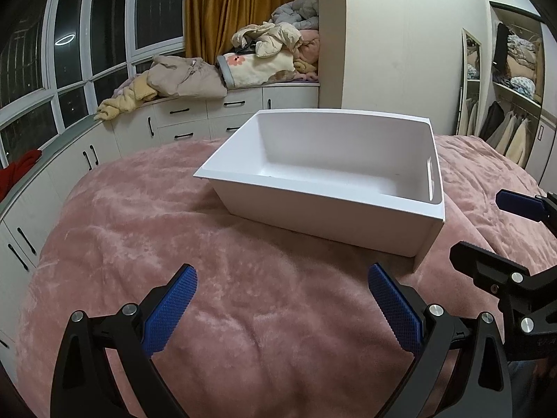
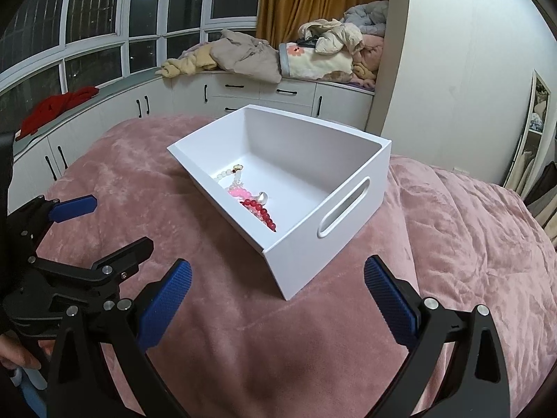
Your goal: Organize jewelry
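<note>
Nothing in either view carries writing that can be read — no label, brand, number or sign. The white bin (image 2: 296, 250) is plain on its walls and rim, and the blue pads (image 1: 172, 308) show only a knurled texture. Faint marks on a black gripper part at the left view's right edge are too small to make out.

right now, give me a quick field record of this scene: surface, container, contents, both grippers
surface: pink blanket on a bed
container: white bin, upright on the blanket, slot handle on the near end
contents: beaded jewelry piled at the bin's left inner wall, red, pink and white beads; hidden in the left wrist view
left gripper: open, empty
right gripper: open, empty
</note>
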### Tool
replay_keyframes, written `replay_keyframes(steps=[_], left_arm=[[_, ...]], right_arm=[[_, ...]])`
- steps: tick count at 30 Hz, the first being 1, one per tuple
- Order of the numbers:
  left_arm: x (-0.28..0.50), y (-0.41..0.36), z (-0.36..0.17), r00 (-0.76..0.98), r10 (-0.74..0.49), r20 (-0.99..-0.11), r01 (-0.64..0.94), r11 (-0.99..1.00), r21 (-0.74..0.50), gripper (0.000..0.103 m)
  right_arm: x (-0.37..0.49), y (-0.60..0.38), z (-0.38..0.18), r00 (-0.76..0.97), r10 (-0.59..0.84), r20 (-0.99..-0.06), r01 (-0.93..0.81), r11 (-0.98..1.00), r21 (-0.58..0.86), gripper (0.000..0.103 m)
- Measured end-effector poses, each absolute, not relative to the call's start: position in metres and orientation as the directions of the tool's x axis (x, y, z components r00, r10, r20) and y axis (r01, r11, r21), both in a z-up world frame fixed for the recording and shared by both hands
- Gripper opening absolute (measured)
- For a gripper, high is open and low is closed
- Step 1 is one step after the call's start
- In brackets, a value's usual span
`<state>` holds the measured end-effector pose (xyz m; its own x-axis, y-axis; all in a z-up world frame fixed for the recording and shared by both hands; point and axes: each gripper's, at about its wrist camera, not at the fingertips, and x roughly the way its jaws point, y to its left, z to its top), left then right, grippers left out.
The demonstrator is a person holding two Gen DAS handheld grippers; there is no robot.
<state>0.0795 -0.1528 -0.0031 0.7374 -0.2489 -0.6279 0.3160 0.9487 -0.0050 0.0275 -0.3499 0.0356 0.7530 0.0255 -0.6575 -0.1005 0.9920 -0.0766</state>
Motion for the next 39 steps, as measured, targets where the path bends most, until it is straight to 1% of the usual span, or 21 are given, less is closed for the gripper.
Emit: replay_keyframes(steps=[39], left_arm=[[0.0774,-0.1492,0.0001,0.749,-0.252,-0.613,0.321,0.947,0.003,0.100]], right_arm=[[0.0272,-0.3479,0.0345,0.752,0.024,-0.659,-0.102,0.991,-0.080,0.098]])
